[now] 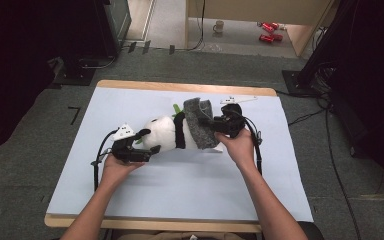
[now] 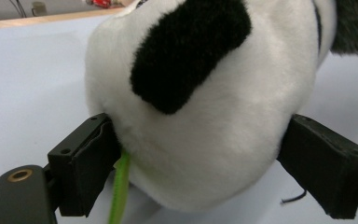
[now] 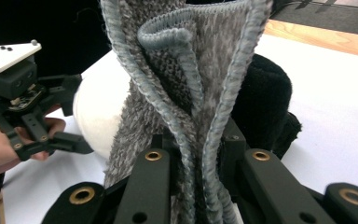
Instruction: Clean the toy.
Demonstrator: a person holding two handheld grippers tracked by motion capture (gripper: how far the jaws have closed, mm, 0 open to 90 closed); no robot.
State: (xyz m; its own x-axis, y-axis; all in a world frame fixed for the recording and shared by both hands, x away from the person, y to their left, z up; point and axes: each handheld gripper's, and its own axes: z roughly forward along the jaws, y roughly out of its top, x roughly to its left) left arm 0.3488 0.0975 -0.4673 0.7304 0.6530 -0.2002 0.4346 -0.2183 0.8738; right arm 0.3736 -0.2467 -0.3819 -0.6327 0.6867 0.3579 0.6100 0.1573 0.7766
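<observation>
You are lying the panda toy [image 1: 166,134] across the middle of the table [image 1: 80,165], its long axis running left to right: the white head toward your left gripper [image 1: 139,146], the body toward your right gripper [image 1: 214,125]. You are pinching the doubled edge of the grey knit garment [image 3: 186,93] with the right gripper, jaws pressed together on the fabric, which is sitting around the panda's body and rising above it. Your left gripper's jaws are standing spread on either side of the head [image 2: 200,116]; whether the pads are touching the plush is hard to tell. Any pull on the knit would probably be running along that axis, with the left gripper steadying the head.
</observation>
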